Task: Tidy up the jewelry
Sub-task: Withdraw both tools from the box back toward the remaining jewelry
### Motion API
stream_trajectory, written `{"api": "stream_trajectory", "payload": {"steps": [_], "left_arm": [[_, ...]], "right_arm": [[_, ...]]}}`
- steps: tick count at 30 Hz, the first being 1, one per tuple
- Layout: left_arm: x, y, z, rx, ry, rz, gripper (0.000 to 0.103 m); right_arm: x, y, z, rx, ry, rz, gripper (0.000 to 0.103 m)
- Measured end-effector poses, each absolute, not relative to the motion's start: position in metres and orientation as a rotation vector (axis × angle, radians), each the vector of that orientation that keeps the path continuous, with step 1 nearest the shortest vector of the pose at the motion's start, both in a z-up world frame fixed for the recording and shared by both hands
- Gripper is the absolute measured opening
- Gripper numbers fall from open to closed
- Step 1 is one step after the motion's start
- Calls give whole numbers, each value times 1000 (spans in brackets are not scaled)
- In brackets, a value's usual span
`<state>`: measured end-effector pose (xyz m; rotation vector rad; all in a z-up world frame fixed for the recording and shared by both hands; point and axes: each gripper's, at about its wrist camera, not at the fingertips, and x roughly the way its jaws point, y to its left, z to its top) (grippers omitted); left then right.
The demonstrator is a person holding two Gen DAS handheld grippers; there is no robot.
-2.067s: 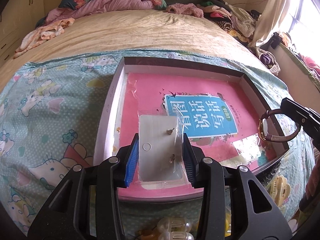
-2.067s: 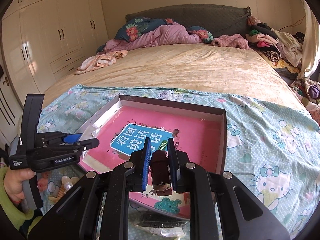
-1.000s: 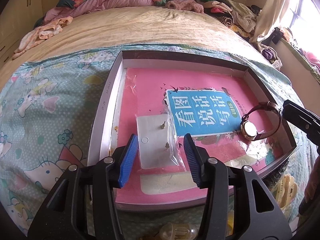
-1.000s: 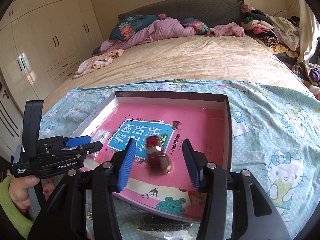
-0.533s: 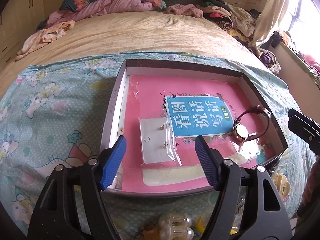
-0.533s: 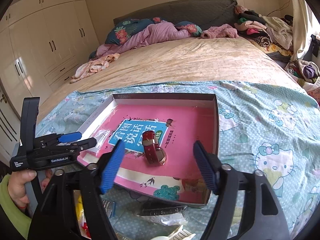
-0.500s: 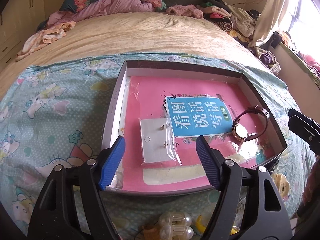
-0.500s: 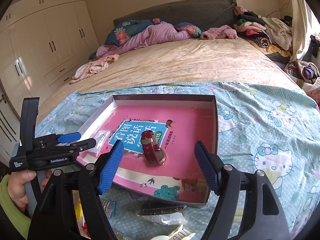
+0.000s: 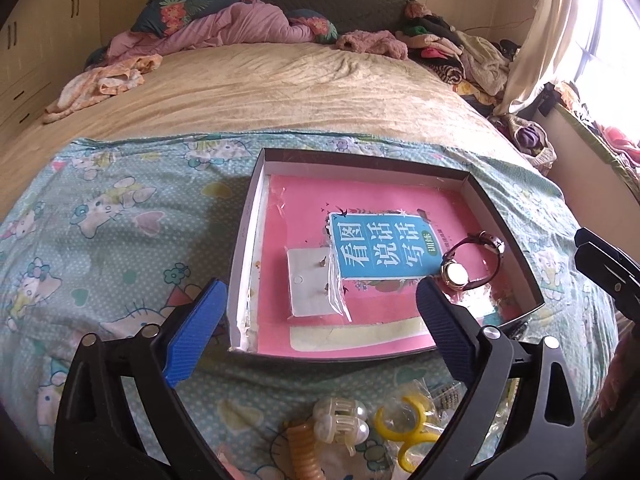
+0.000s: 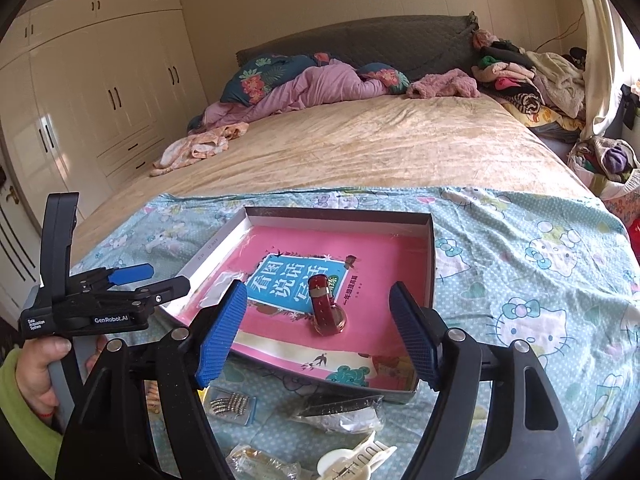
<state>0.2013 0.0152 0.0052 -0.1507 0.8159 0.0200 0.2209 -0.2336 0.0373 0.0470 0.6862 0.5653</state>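
Note:
A shallow box [image 9: 245, 240] lined with a pink book lies on the Hello Kitty sheet; it also shows in the right wrist view [image 10: 431, 256]. In it lie a white earring card in a clear bag [image 9: 310, 282] and a red-strapped watch [image 9: 472, 262], also seen in the right wrist view [image 10: 326, 310]. My left gripper [image 9: 316, 330] is open and empty in front of the box's near edge. My right gripper [image 10: 316, 332] is open and empty, just short of the watch. The left gripper also appears at the left of the right wrist view [image 10: 132, 288].
In front of the box on the sheet lie hair clips [image 9: 340, 426], a yellow ring piece [image 9: 404, 426], a bagged dark clip [image 10: 340, 410], a bead bag [image 10: 230, 404] and a white claw clip [image 10: 352, 460]. Piled bedding and clothes sit at the far end of the bed.
Both grippers opened, leaving the earring card and the watch lying in the box. Both then pulled back toward me and opened wider.

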Motion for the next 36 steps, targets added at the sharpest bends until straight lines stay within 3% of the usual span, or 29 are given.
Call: {"api": "stream_trajectory", "payload": {"steps": [3,4,5,6,36], "left_arm": [[195,15,12,-148,800,21,90],[193,15,14,-147,796,24,90],[192,15,15,-147,794,26,90],[189,15,17,-148,789,26,90],[118,16,53,-119,705,43,90]], "right_arm": [[215,-234,44,43,672,565,74],[213,-235,47,40,667,560,79],[211,-235,49,37,657,549,89],[208,-236,52,37,641,541,91],[140,-244,107,-10,507,578,96]]}}
